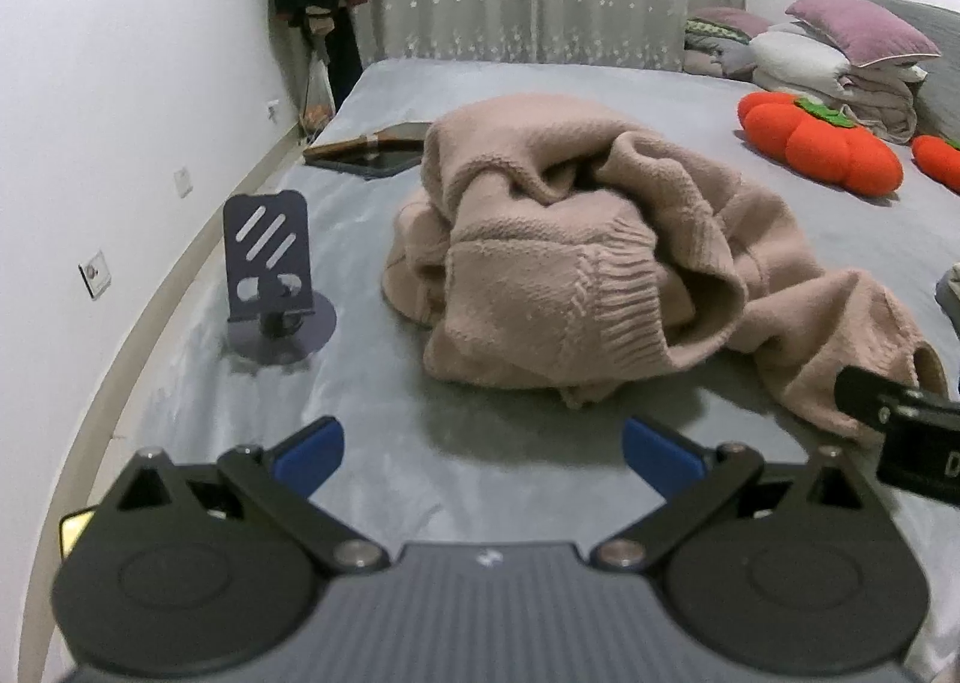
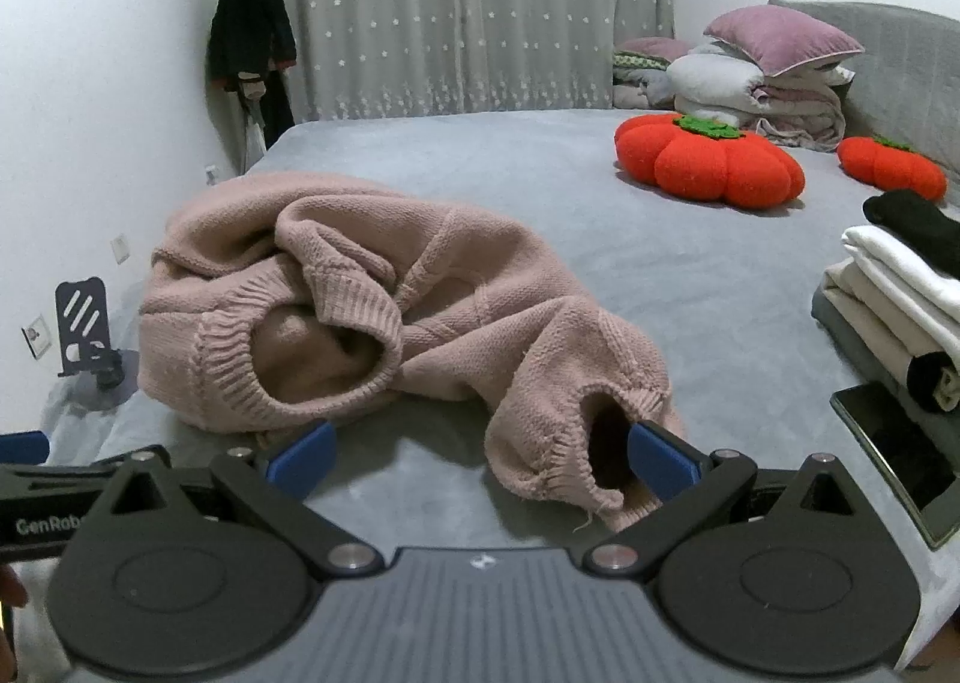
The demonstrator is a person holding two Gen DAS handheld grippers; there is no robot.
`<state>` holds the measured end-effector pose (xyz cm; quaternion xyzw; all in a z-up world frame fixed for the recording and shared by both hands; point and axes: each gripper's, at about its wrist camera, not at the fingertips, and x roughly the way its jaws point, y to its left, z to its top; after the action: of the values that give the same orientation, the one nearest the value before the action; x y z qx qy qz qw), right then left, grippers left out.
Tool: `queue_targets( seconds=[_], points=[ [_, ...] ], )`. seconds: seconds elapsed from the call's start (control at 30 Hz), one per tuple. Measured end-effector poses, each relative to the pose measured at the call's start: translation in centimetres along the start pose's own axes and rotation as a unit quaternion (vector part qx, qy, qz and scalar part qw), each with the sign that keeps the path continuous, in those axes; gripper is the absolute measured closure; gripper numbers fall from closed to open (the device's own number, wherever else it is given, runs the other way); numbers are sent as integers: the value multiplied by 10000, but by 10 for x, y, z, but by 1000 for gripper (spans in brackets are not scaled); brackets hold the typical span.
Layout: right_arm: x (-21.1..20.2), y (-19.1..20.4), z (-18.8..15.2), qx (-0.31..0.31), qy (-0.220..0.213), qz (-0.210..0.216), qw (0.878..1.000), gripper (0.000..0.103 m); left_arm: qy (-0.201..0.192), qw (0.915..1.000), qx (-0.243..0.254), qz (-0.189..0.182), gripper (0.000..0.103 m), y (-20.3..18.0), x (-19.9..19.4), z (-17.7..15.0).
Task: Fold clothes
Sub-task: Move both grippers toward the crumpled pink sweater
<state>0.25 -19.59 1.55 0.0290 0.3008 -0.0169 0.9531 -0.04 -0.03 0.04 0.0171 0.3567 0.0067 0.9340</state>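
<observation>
A crumpled pink knit sweater [image 1: 576, 251] lies in a heap on the grey bed [image 1: 510, 83]. One sleeve trails toward the near right, its ribbed cuff [image 2: 576, 461] open toward the camera. My left gripper [image 1: 483, 455] is open, hovering just short of the heap with only bedsheet between its blue pads. My right gripper [image 2: 480, 458] is open too. The sleeve cuff lies between its pads, close to the right pad [image 2: 660, 464], and neither pad presses on it. The sweater [image 2: 384, 299] spreads from left to centre in the right wrist view.
A dark phone stand [image 1: 270, 275] stands left of the sweater, a tablet [image 1: 372, 149] behind it. Orange pumpkin cushions [image 2: 714, 161] and piled pillows [image 2: 774, 59] sit at the far right. A stack of folded clothes [image 2: 900, 287] and a phone [image 2: 894, 455] lie near right.
</observation>
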Motion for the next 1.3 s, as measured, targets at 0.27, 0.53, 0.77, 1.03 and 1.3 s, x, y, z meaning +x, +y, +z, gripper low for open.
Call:
queue_targets(
  seconds=[0.27, 0.53, 0.77, 1.03, 1.3],
  points=[
    [2, 5, -1, -109, 9, -84, 9999, 0, 55, 10000, -1, 28, 0, 2, 2, 2],
    [5, 8, 0, -79, 52, -38, 9999, 0, 3, 10000, -17, 51, 0, 3, -1, 1],
    [6, 11, 0, -93, 53, -48, 9999, 0, -9, 10000, 16, 66, 0, 2, -1, 2],
    [8, 9, 1, -49, 66, -56, 10000, 0, -26, 9999, 24, 111, 0, 3, 1, 1],
    [7, 8, 1, -47, 54, -61, 10000, 0, -37, 9999, 41, 110, 0, 2, 0, 1]
  ],
)
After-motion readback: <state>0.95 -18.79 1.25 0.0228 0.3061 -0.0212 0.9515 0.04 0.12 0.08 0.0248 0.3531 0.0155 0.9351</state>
